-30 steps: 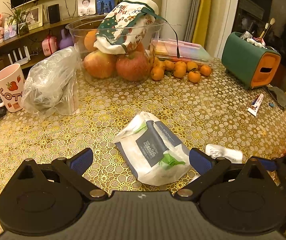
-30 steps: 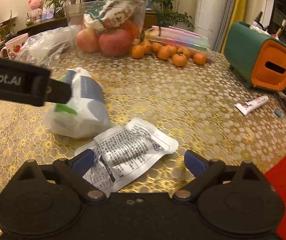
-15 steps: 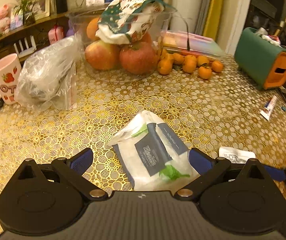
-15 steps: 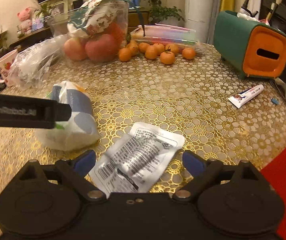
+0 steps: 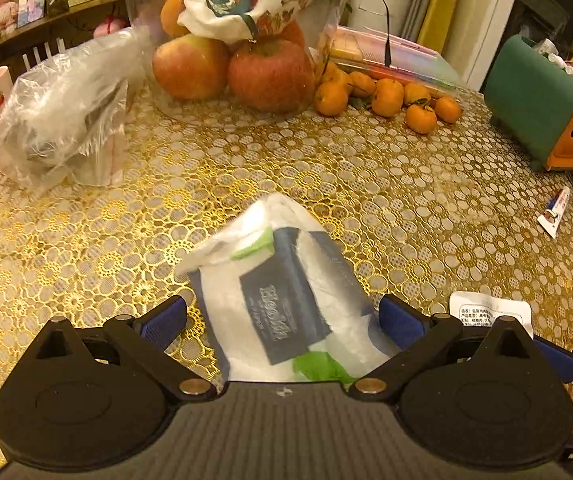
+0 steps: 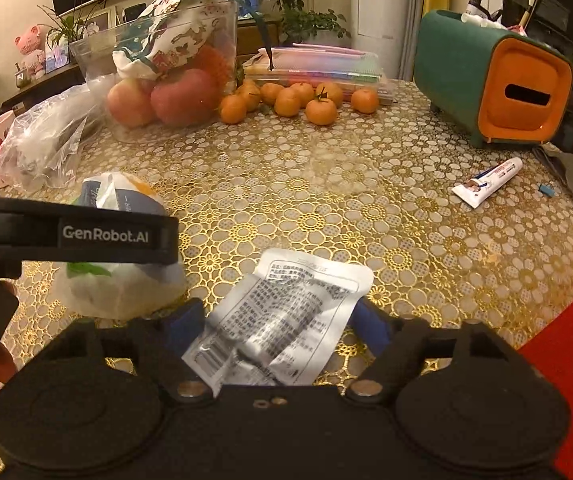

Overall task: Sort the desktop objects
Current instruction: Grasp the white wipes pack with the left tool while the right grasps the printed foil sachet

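Grasp step: left gripper (image 5: 282,316) wide open around wipes pack (image 5: 282,300); right gripper (image 6: 276,324) open around sachet (image 6: 282,316), contact unclear. Next: close both.

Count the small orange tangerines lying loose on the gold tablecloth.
7 small orange tangerines, clustered between the clear plastic fruit tub and the green-and-orange box; more may hide behind.

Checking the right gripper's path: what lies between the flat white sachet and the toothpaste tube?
Only bare gold-patterned tablecloth lies between the sachet and the toothpaste tube; the right wrist view shows it.
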The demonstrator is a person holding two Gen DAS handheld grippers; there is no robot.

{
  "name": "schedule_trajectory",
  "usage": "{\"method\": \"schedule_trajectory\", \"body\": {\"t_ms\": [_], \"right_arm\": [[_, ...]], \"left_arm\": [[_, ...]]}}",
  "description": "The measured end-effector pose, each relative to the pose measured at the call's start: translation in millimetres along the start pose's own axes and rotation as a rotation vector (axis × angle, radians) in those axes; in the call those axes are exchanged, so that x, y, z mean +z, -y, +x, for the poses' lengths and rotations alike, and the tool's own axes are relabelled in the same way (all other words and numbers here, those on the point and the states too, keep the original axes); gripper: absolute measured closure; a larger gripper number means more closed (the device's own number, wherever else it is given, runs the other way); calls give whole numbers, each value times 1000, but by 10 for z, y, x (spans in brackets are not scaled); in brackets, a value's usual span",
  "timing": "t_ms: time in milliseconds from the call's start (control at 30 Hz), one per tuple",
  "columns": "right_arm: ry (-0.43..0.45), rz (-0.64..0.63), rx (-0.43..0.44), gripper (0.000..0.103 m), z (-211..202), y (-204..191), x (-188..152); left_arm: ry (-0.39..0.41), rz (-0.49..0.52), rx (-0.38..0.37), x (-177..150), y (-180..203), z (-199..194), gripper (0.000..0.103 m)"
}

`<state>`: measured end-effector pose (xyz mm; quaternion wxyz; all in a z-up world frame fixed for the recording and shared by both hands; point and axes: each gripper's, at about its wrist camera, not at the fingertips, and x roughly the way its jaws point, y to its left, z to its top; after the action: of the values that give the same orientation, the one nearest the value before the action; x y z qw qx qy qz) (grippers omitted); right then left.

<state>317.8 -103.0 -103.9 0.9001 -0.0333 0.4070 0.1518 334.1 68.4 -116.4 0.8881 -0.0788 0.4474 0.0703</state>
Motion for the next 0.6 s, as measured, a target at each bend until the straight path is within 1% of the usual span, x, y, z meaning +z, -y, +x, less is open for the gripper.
{"method": "schedule_trajectory", "body": {"t_ms": [33, 100, 167, 267, 400, 467, 500, 567, 600], "right_arm": [[1, 3, 1, 27, -5, 4, -2], [2, 4, 0, 29, -10, 4, -6], [1, 7, 1, 31, -20, 6, -7], [-1, 12, 5, 34, -43, 18, -16], [-5, 20, 2, 34, -87, 56, -44], [-5, 20, -2, 34, -120, 70, -60], [-4, 19, -3, 34, -142, 77, -64], [0, 17, -3, 34, -192, 87, -67], [1, 17, 0, 34, -220, 94, -66]], "left_arm": [[5, 10, 4, -15, 8, -2, 1], [16, 20, 1, -32, 15, -19, 5], [28, 24, -8, -42, 11, -47, 15], [38, 23, -14, -61, 9, -94, 23], [61, 27, -24, -113, 5, -182, 34], [64, 28, -39, -137, 2, -227, 40], [64, 30, -44, -152, 2, -244, 42], [67, 32, -55, -185, -4, -286, 49], [67, 30, -61, -199, -9, -306, 51]]}}
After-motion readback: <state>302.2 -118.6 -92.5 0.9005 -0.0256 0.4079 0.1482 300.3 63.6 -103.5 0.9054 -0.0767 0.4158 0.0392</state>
